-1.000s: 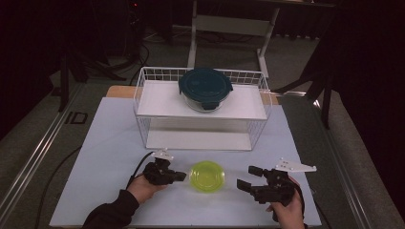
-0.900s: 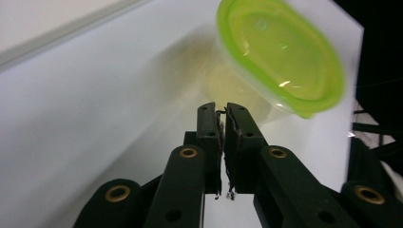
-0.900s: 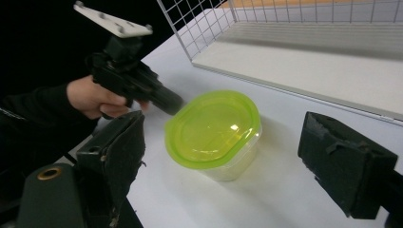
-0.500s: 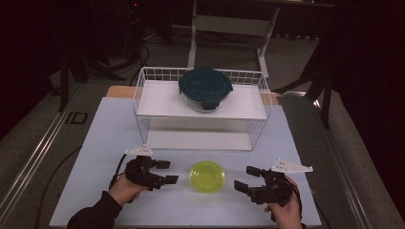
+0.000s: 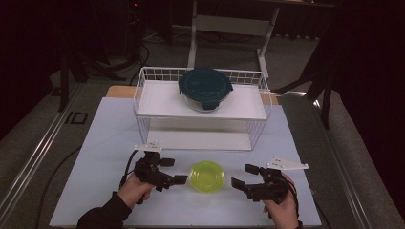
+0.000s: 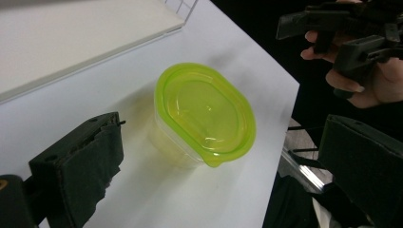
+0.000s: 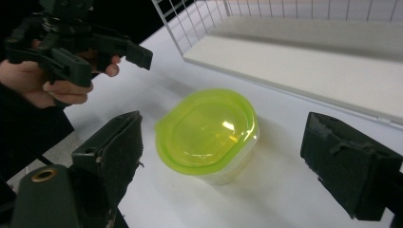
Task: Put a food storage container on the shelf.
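1. Shifted rightward since half a second ago: left gripper (image 5: pixel 170 171), jaws spread wide, now just beside the container.
2. Between both grippers on white table (image 5: pixel 95 143): small lime-green lidded plastic container (image 5: pixel 207 175) (untouched).
3. Right gripper (image 5: pixel 245 176) near, jaws likewise apart.

white table (image 5: pixel 95 143), green container (image 5: pixel 207 176), wire rack (image 5: pixel 143 95)
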### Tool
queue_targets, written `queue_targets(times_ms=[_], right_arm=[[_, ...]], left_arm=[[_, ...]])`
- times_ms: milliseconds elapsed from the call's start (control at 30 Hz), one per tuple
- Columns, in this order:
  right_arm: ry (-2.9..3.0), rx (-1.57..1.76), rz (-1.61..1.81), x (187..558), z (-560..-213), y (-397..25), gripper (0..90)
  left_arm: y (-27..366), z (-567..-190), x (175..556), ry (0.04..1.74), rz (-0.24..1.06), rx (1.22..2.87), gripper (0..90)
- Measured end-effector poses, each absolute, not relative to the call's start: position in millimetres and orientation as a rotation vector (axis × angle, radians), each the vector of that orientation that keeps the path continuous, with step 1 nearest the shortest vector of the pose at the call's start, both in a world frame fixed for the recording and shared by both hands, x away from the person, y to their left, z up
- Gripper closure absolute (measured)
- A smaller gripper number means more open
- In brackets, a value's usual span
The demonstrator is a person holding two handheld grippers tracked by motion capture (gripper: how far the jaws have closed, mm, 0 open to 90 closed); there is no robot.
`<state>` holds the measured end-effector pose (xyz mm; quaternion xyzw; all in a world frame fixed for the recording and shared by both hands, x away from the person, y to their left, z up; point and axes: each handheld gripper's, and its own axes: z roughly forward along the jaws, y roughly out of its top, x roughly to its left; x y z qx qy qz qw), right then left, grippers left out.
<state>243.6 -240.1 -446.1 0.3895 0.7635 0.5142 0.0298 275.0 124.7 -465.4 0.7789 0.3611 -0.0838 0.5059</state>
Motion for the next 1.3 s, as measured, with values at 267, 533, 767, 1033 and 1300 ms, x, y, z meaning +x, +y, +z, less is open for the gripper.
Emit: queue_targets(times_ms=[267,533,767,1033,1300], right_arm=[[2.435,1.364,1.495,261,-456,-225,15.9],[2.455,1.532,1.468,273,-470,-219,30.8],[2.464,1.729,1.408,280,-482,-214,50.8],[2.457,1.916,1.394,286,-495,-214,62.6],[2.467,1.968,1.438,287,-497,-212,74.2]], left_arm=[[115,-482,283,1.001,-0.251,1.832,3.6],[108,-494,292,1.107,-0.318,1.81,18.5],[103,-506,298,1.217,-0.394,1.814,43.4],[99,-510,298,1.211,-0.48,1.818,65.4],[98,-508,295,1.21,-0.46,1.808,72.9]])
